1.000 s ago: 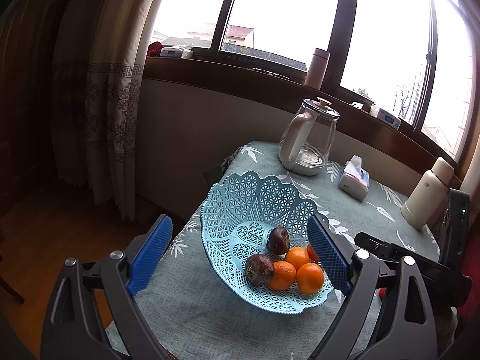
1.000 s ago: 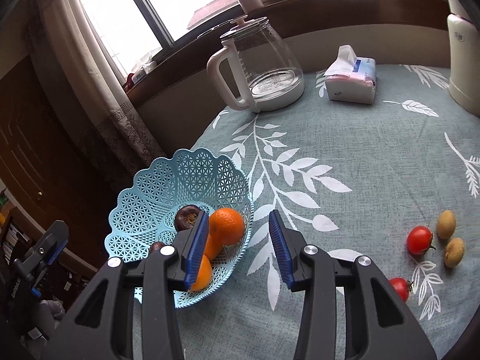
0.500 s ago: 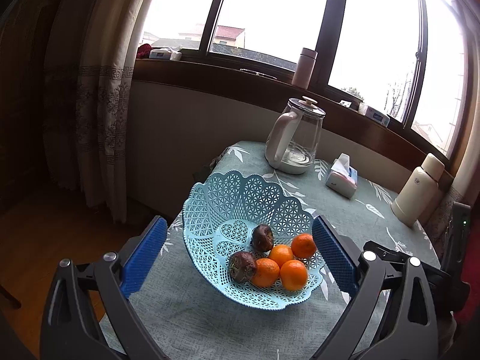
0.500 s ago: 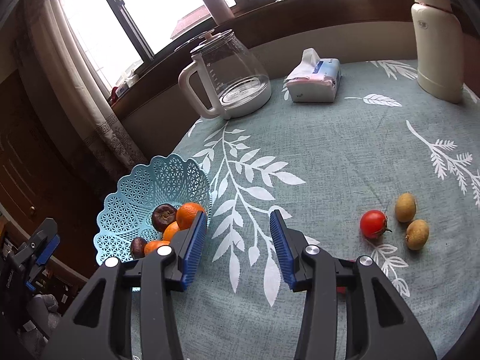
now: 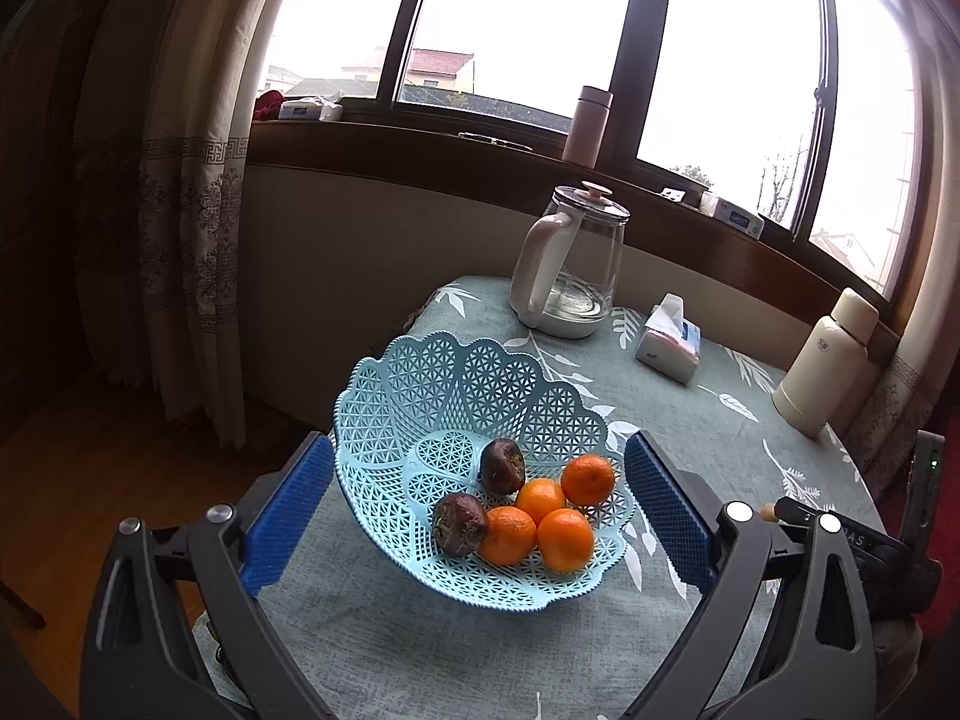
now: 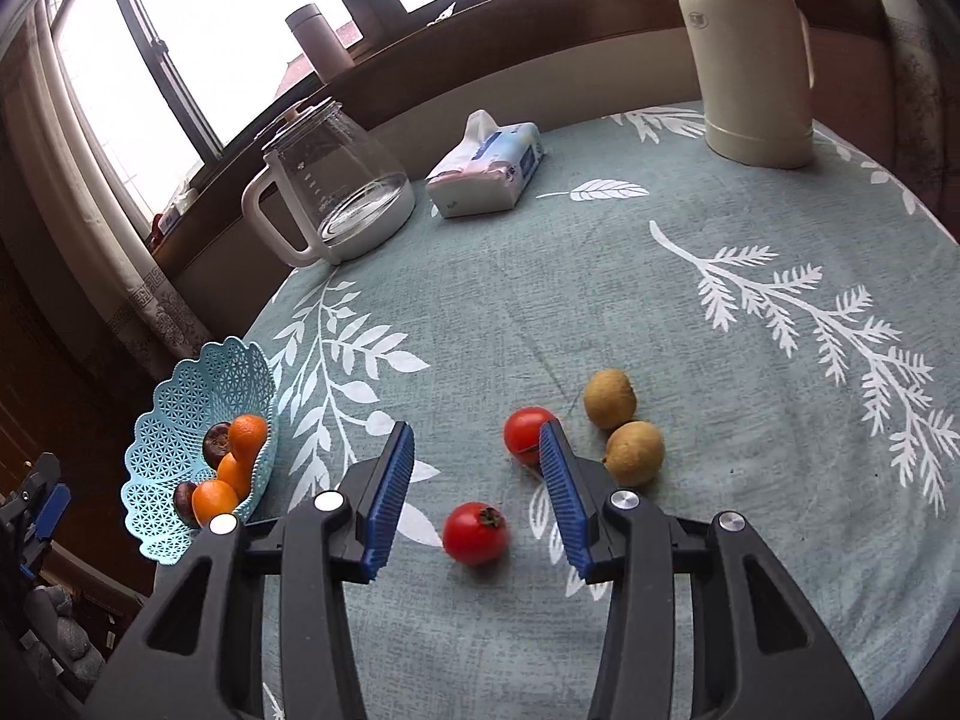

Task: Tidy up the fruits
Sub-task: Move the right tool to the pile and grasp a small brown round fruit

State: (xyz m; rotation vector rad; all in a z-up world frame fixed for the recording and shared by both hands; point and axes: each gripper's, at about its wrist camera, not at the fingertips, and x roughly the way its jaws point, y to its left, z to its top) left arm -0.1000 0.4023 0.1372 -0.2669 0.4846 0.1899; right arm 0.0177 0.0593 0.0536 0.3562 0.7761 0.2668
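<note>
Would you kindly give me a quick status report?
Both grippers open, empty. Right gripper over near tomato. Basket holds six fruits. Nothing blocking.

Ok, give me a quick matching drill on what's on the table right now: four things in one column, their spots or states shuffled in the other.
Things:
1. oranges
2. near tomato
3. tissue pack
4. right tool

Places or states:
A. between the glass kettle and the cream flask
B. open, holding nothing
C. in the blue basket
D. on the cloth, framed between the open blue pads

Pairs: 1-C, 2-D, 3-A, 4-B
</note>
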